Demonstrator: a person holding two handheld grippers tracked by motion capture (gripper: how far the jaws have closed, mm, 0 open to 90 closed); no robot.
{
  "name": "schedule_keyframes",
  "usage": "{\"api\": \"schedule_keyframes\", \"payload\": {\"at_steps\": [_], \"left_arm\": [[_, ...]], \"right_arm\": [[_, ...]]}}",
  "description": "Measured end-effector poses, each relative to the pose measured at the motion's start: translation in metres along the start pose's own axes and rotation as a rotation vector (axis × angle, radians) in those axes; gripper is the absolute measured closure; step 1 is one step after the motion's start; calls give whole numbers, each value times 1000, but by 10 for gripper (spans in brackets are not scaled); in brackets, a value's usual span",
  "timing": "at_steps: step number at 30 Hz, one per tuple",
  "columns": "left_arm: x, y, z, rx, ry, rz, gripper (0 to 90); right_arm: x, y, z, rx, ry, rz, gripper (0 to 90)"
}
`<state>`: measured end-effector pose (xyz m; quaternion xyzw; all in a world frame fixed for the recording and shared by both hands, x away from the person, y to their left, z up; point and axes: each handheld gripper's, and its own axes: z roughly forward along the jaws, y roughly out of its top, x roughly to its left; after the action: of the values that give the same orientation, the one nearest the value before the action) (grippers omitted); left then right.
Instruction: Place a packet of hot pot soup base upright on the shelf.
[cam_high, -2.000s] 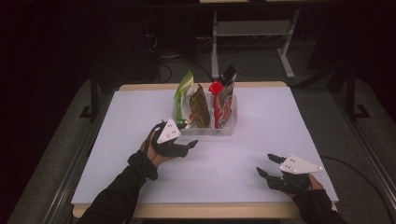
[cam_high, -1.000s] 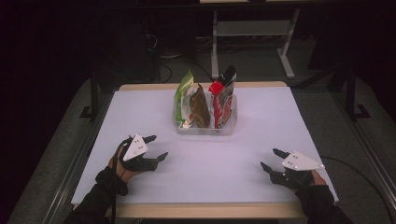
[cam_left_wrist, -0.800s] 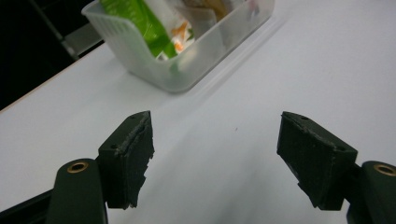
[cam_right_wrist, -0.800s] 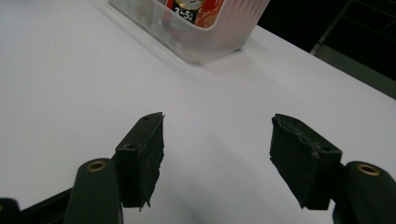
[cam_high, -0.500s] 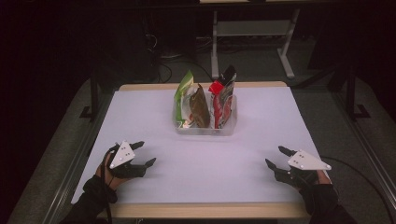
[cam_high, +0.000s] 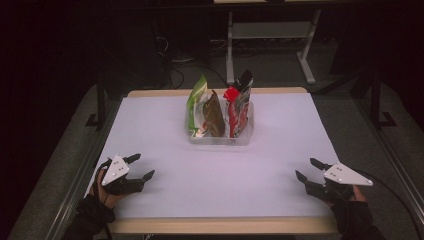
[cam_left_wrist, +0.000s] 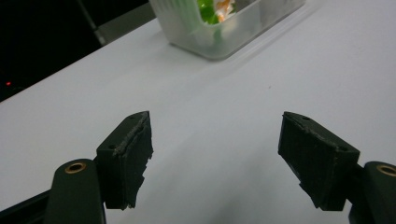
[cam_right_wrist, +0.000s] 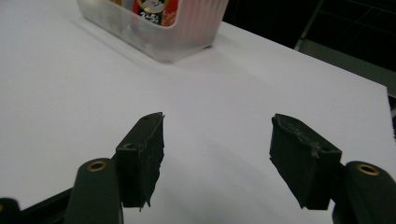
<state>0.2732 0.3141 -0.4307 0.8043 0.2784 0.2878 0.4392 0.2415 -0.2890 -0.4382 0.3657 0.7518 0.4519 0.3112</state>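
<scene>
A clear tub (cam_high: 220, 136) sits on the far middle of the white table (cam_high: 220, 190), and four snack bags stand upright in it. On its left a green bag (cam_high: 196, 102) leans against a brown bag (cam_high: 214, 114); on its right a red bag (cam_high: 233, 107) stands beside a dark bag (cam_high: 244, 82) that sticks up highest.

Both grippers are down at the near edge, well apart from the tub and from each other. The left gripper (cam_high: 142, 167) is at the near left corner, jaws spread wide with bare table between them; its own view shows the tub's green corner (cam_left_wrist: 219, 23) ahead. The right gripper (cam_high: 309, 170) is at the near right corner, jaws equally wide and empty, with the tub's red end (cam_right_wrist: 159, 21) ahead.
</scene>
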Motion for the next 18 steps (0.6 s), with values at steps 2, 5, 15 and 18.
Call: {"api": "schedule_keyframes", "payload": {"at_steps": [2, 5, 15, 18], "left_arm": [[3, -4, -6, -1, 18, -4, 254], [9, -11, -15, -15, 39, -36, 254], [22, -23, -36, -83, 76, -117, 254], [23, -27, -41, -88, 88, -124, 254]], "right_arm": [[-4, 0, -6, -16, -17, 19, 340], [-9, 1, -11, -39, -26, 49, 340], [-11, -3, -11, -35, -25, 66, 326], [-13, -8, -14, -34, -31, 79, 314]]}}
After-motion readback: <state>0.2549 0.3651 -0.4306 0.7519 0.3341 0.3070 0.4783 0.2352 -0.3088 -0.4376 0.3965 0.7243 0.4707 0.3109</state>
